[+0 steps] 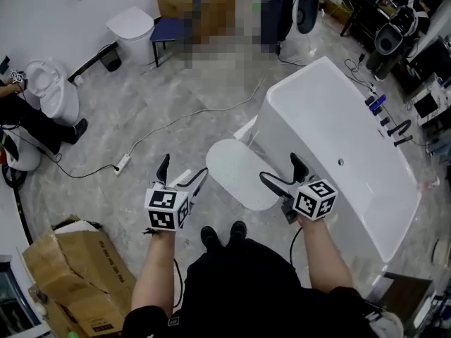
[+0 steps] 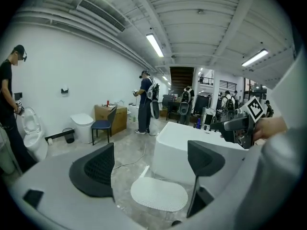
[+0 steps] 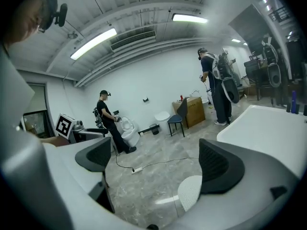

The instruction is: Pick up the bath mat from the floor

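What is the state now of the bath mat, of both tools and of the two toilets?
bath mat: flat on the floor, untouched
left tool: open, empty
right tool: open, empty
left toilet: lid raised
far toilet: lid shut

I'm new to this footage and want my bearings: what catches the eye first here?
A big white rectangular bathtub fills the right of the head view. Beside it, on the grey marbled floor, lies a white oval bath mat, untouched. The left gripper and the right gripper hang open at either side of it in that view.
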